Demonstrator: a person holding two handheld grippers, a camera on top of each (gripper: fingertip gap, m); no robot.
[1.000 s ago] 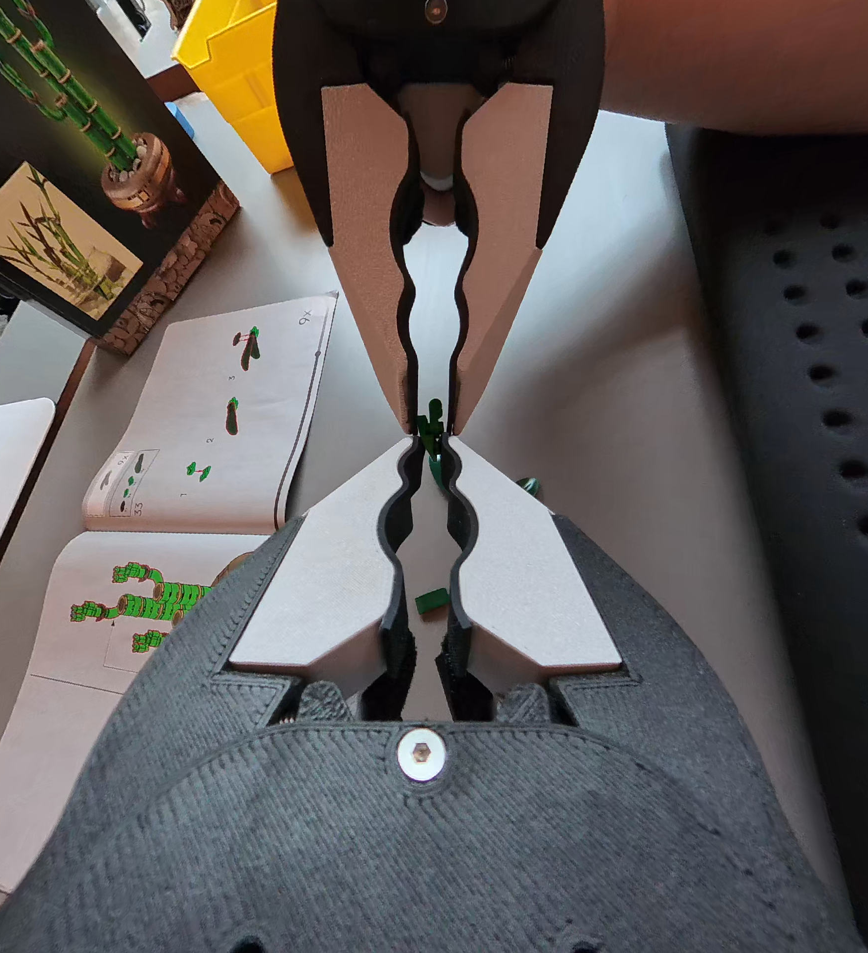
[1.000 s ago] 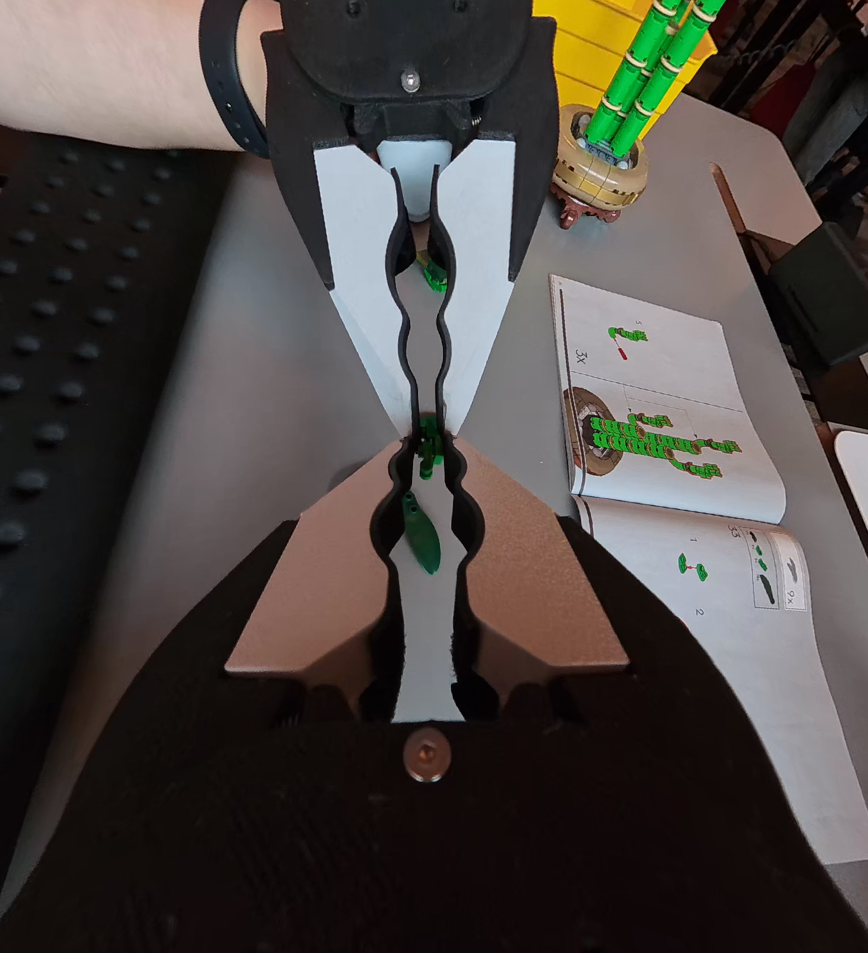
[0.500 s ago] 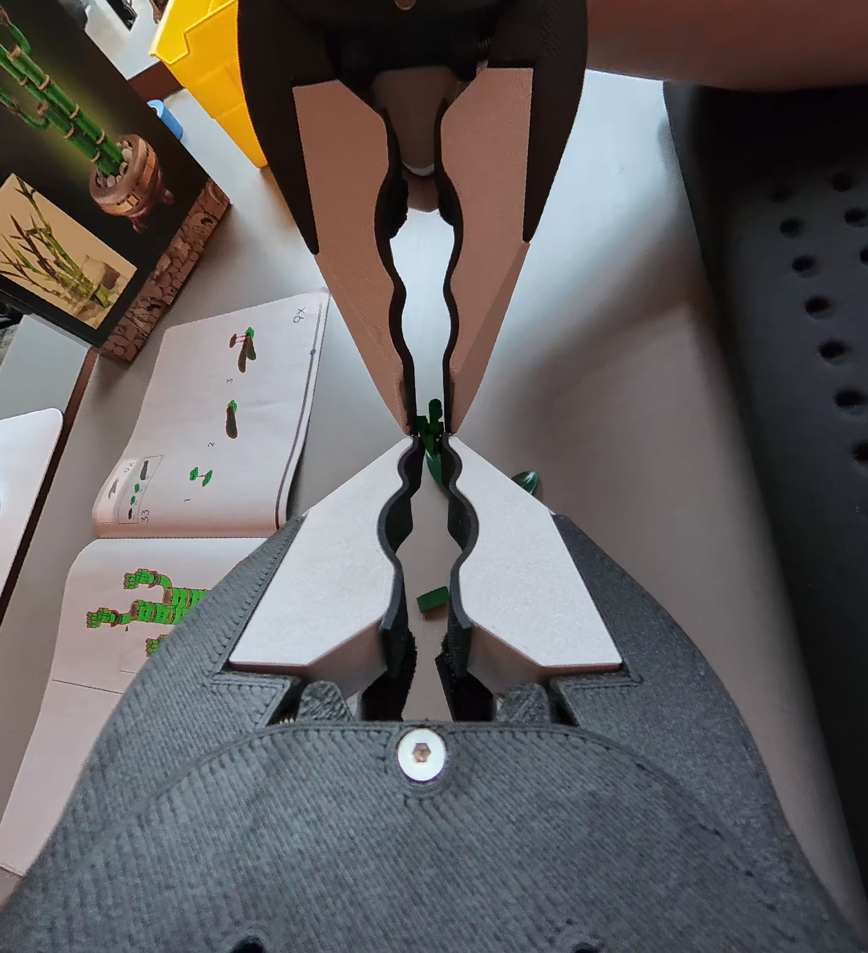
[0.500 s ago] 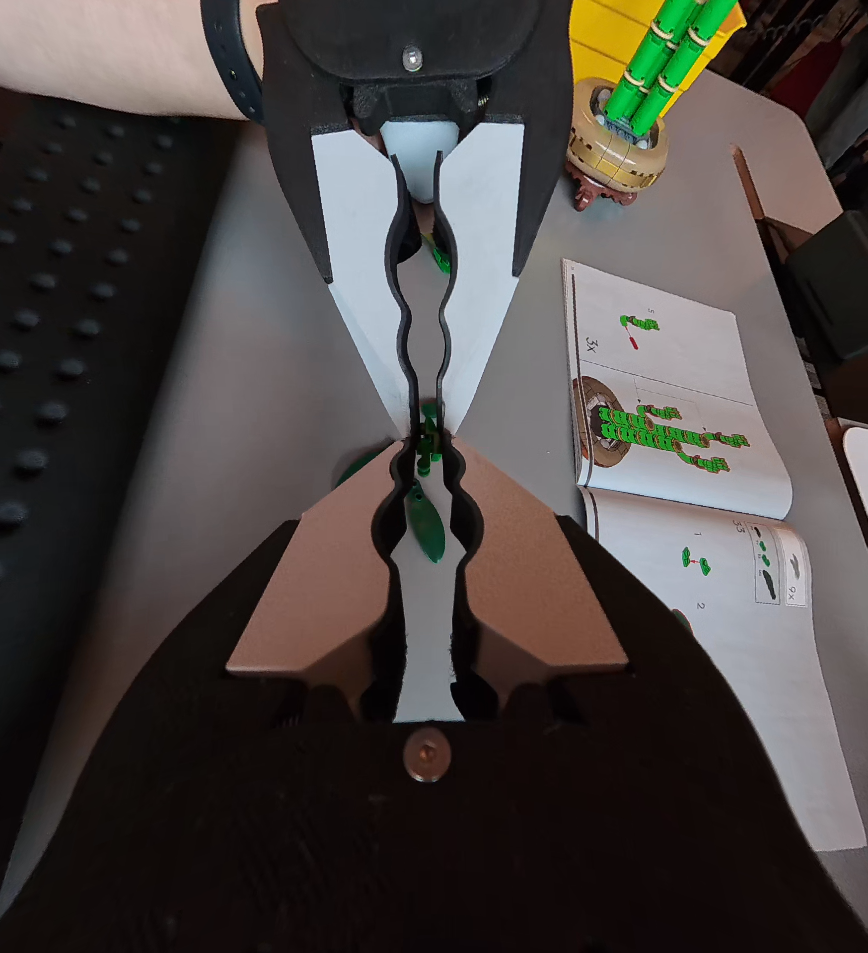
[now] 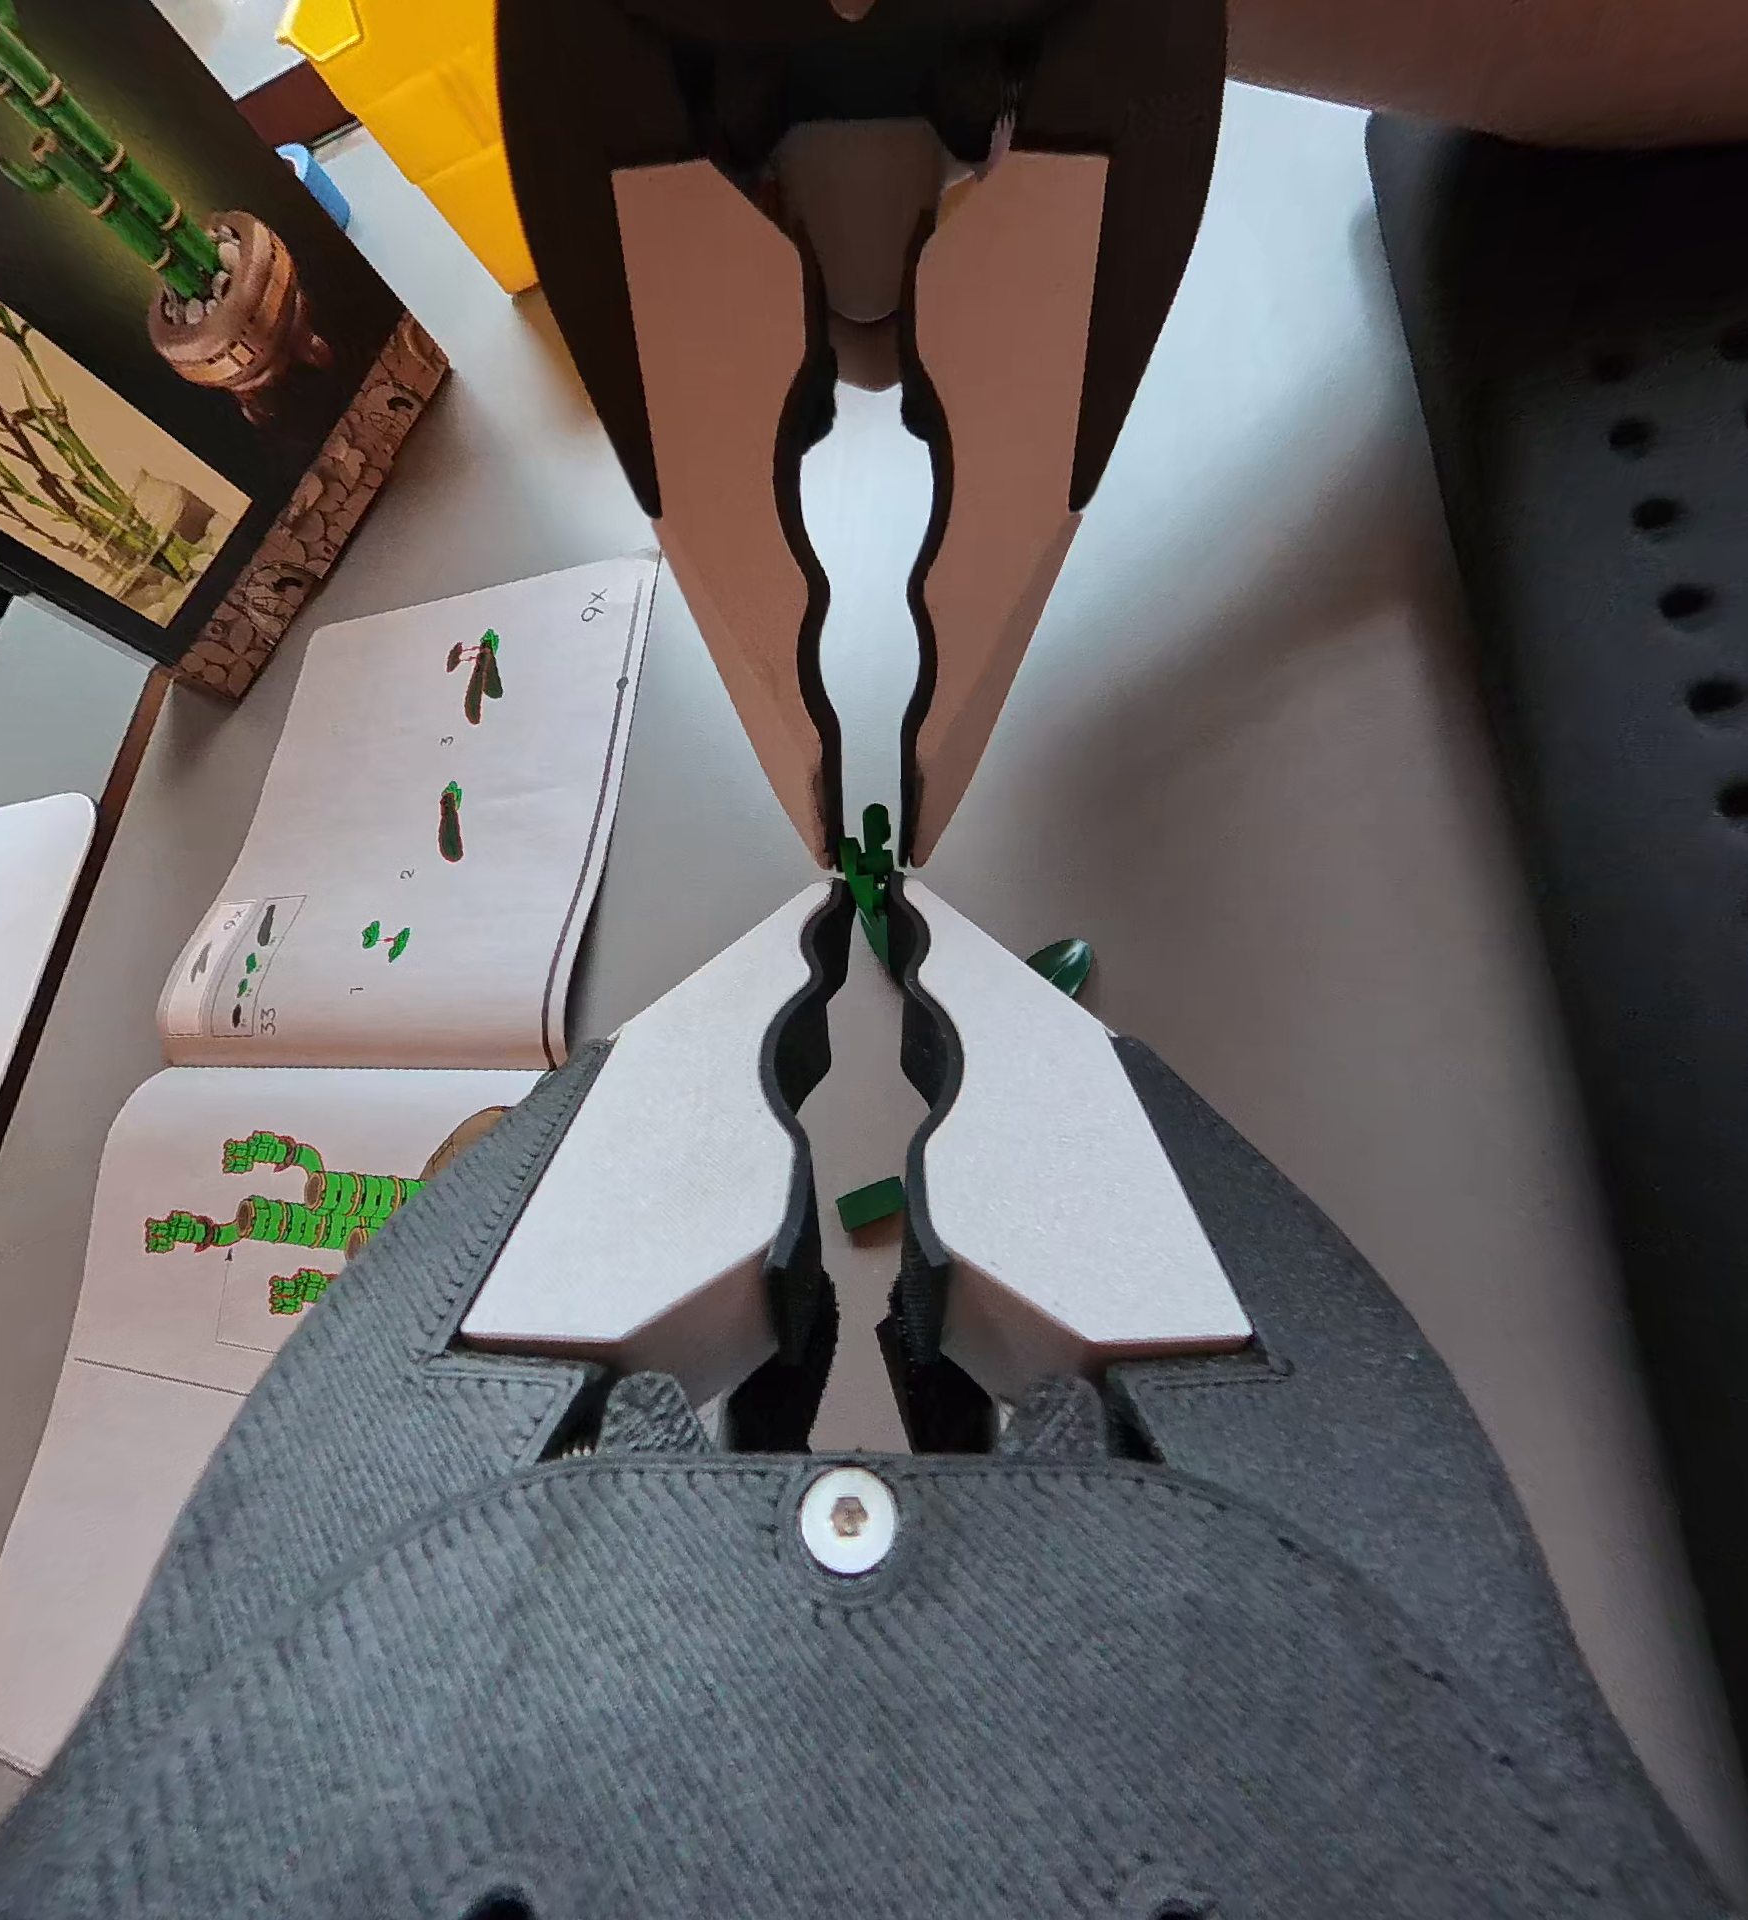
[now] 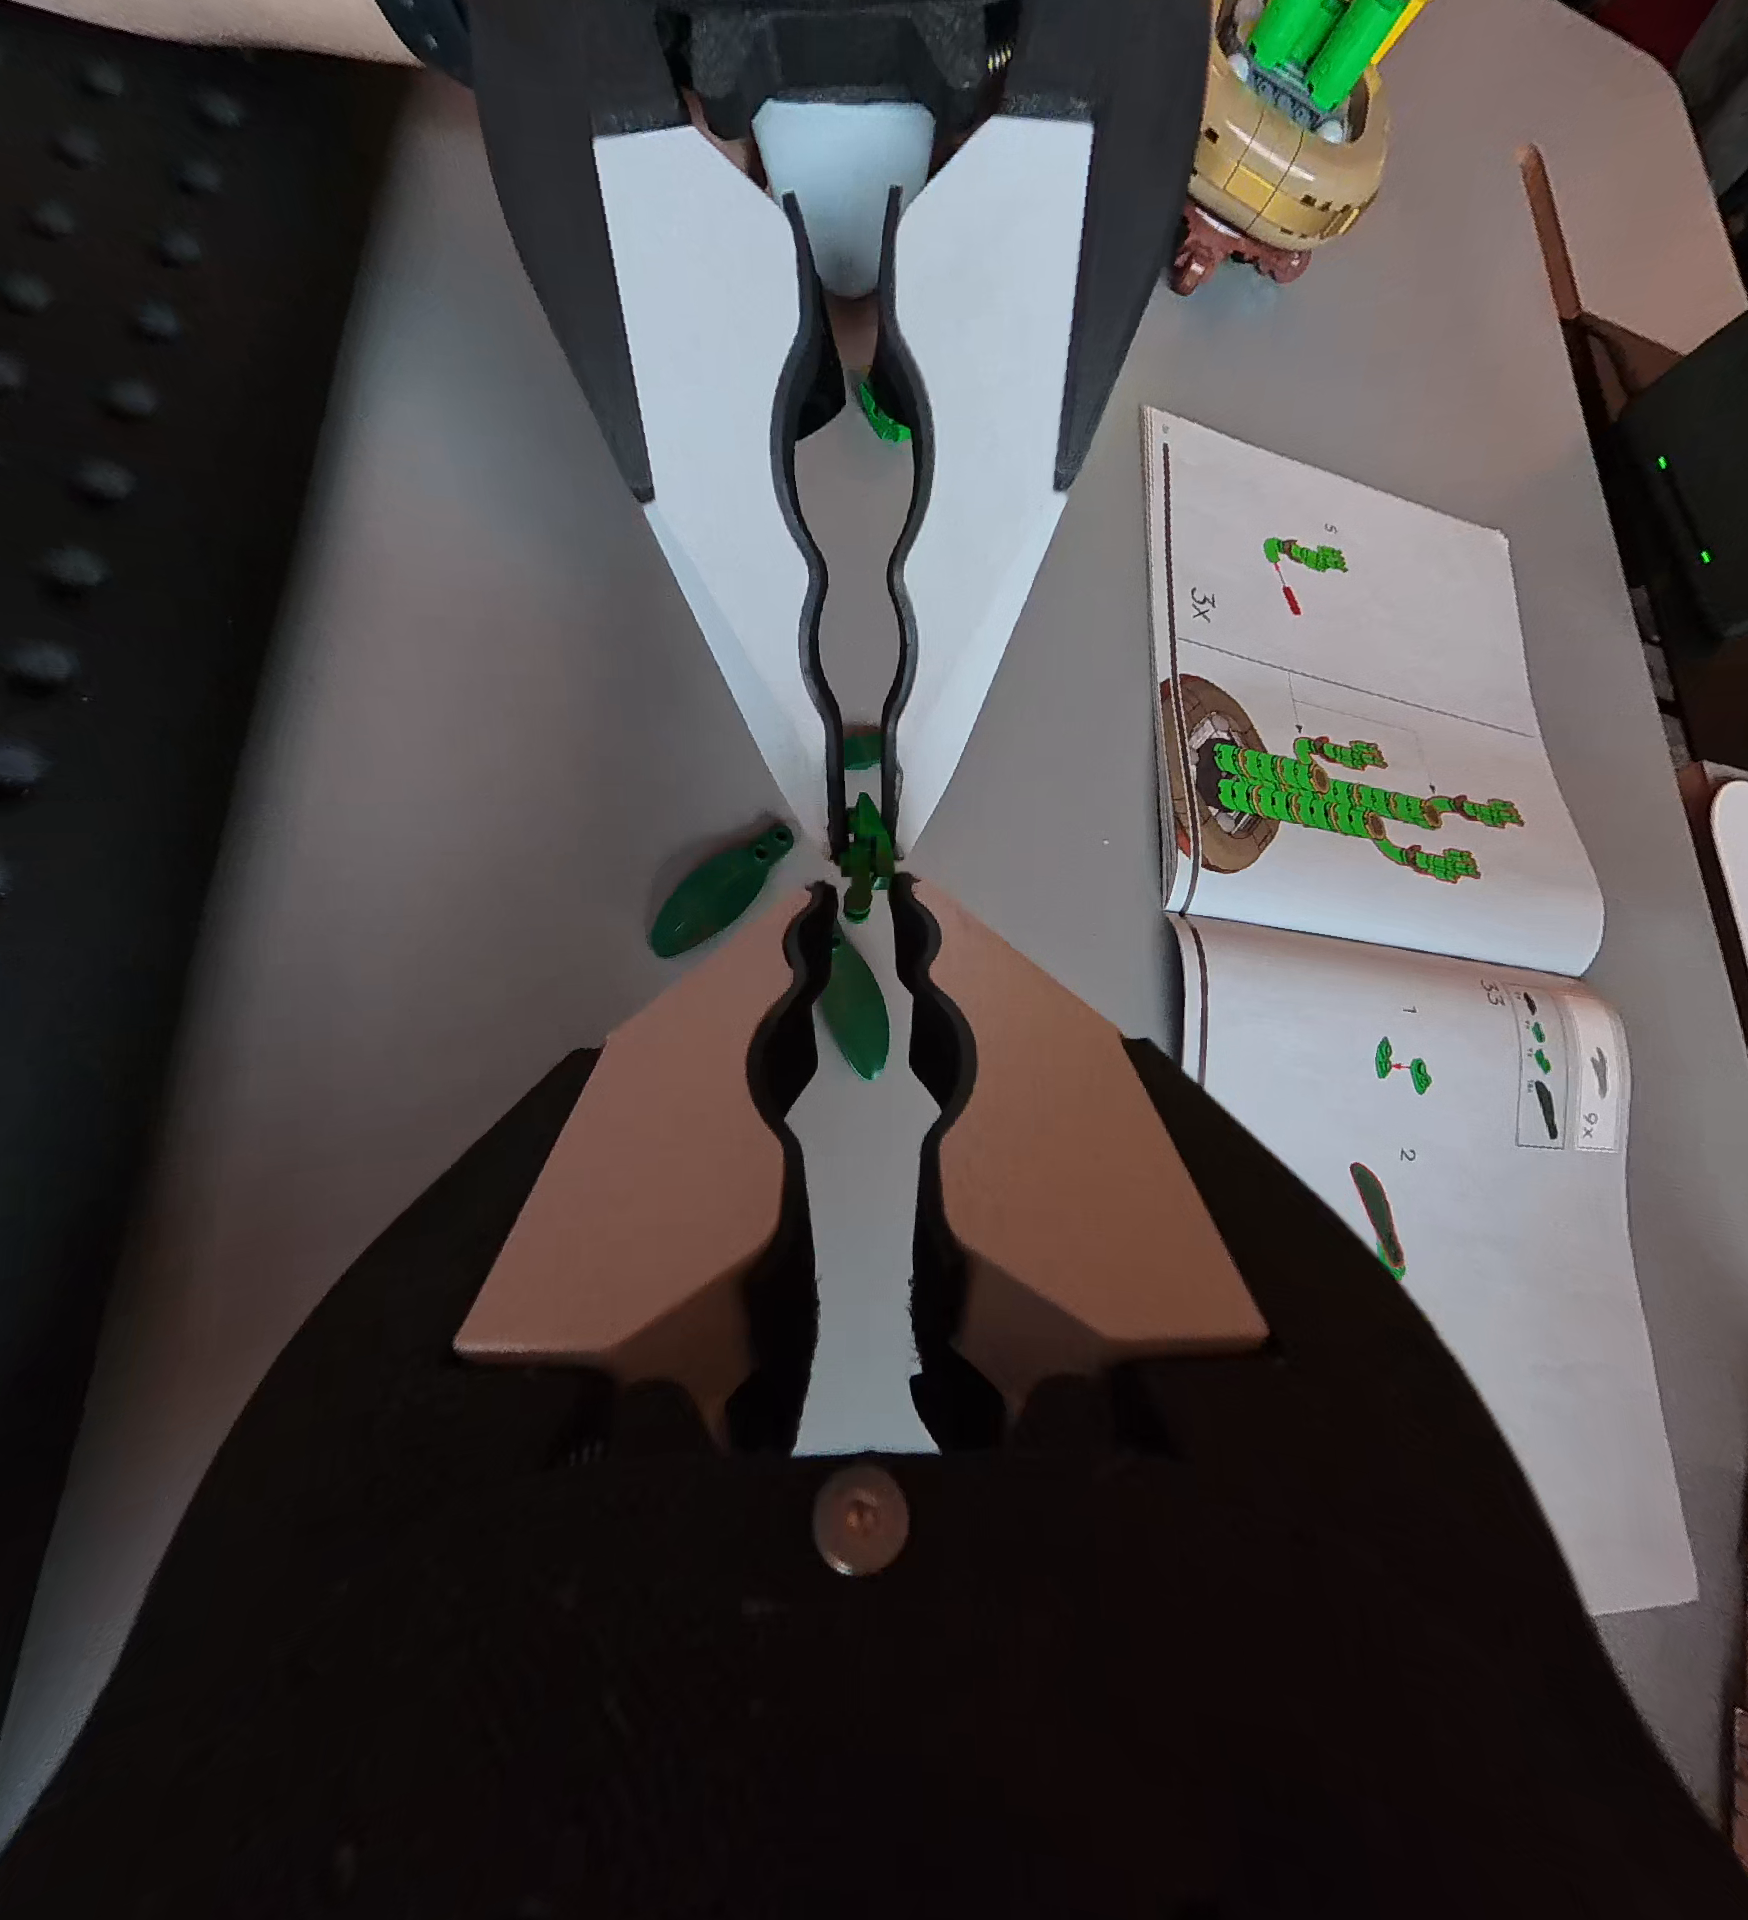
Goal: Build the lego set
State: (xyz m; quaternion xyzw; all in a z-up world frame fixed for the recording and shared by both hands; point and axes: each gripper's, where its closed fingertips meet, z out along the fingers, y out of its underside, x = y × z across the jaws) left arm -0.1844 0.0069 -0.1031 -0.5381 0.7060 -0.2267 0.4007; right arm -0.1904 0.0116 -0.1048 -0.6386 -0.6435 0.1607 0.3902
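Left wrist view: left gripper (image 5: 867, 891) tip to tip with right gripper (image 5: 870, 847) above grey table (image 5: 1213, 727), both pinched on 1 small green leaf-and-stem assembly (image 5: 868, 868). Dark green brick (image 5: 870, 1205) lying on table between left fingers (image 5: 683, 1174).

Right wrist view: right gripper (image 6: 859, 896) nipping assembly (image 6: 865, 847) at its stem end – attached leaf (image 6: 854, 1013) hanging toward camera. Loose dark green leaf (image 6: 714, 899) flat on table just beside tips. Open instruction booklet (image 6: 1369, 935) nearby, built bamboo pot (image 6: 1285, 145) beyond.
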